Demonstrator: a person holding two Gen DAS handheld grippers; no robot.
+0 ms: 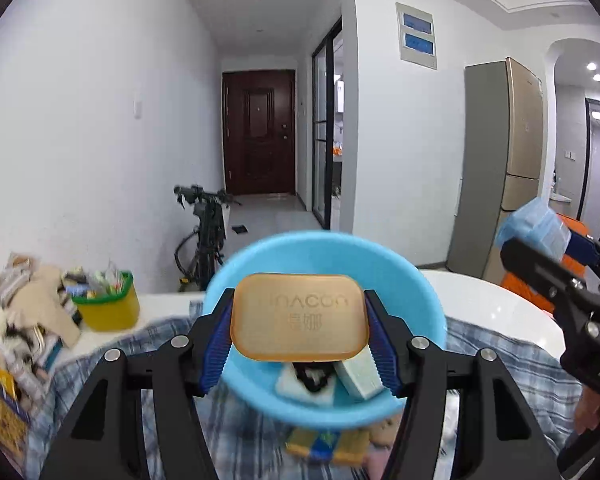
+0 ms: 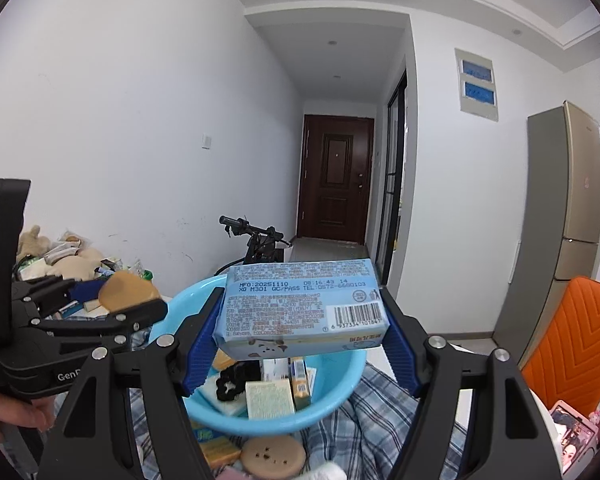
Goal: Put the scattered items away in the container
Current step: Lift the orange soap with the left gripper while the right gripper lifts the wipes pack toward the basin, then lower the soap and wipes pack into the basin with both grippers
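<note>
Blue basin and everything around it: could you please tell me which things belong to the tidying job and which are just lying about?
Part of the job:
- blue basin
- amber soap case, held in the left gripper
- blue tissue pack, held in the right gripper
- round biscuit on the checked cloth

Just lying about:
- yellow tub
- bicycle
- fridge
- orange chair

Looked like somebody's apartment, a dining spot opening onto a hallway. There was a dark wooden front door [image 1: 259, 132] at the far end, a gold fridge [image 1: 504, 160] on the right, a bike [image 1: 204, 224] parked against the left wall, and a plaid-covered table [image 1: 500, 300] up close.
</note>
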